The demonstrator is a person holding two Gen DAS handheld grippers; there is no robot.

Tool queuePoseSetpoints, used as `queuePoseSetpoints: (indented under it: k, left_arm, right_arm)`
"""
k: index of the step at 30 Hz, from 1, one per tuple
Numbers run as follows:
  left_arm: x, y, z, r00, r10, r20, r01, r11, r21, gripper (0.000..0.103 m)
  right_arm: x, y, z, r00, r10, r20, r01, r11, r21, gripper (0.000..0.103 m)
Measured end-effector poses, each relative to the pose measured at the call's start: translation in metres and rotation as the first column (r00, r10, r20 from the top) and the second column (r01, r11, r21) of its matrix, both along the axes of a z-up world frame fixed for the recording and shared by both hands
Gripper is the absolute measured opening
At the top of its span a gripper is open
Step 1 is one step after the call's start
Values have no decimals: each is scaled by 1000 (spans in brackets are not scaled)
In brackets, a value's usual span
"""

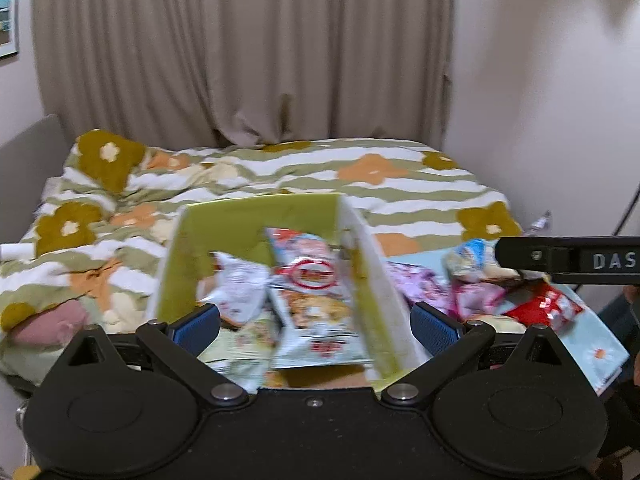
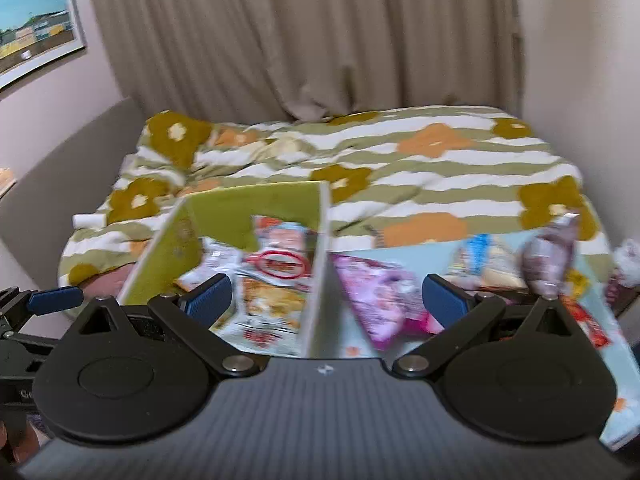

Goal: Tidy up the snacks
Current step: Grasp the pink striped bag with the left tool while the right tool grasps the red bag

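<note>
A green box (image 1: 256, 210) with white outer walls stands on the bed and holds several snack packets, among them one with a red ring (image 1: 312, 274). It also shows in the right wrist view (image 2: 256, 200). My left gripper (image 1: 316, 324) is open and empty over the box's near end. My right gripper (image 2: 326, 300) is open and empty, straddling the box's right wall. Loose snacks lie right of the box: a pink packet (image 2: 380, 296), a red packet (image 1: 544, 306) and a purple-grey packet (image 2: 550, 256).
The snacks lie on a light blue sheet (image 2: 616, 364) on a bed with a striped flower duvet (image 1: 360, 172). Beige curtains (image 1: 240, 48) hang behind. A picture (image 2: 36, 28) hangs on the left wall. The right gripper's arm (image 1: 568, 260) shows in the left view.
</note>
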State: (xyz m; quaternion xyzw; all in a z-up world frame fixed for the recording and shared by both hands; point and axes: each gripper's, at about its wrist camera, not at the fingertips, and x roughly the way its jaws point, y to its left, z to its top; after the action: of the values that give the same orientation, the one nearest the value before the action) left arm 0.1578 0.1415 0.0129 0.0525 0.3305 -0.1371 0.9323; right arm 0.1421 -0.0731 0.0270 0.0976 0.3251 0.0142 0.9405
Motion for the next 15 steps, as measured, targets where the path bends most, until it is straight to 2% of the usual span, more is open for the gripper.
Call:
queuePoseSetpoints:
  k: [8,15]
  left_arm:
    - [-9,-63,-5,999,-37,-24,37,999,-2,103]
    - [-13,-138,-21,994,-18,-109,16,1000,-23,103]
  right_arm:
    - [-30,-83,-5,998,-68,4,68,997,-30,103]
    - [-34,-161,-21,1000,-19,-22,18,999,-42,103]
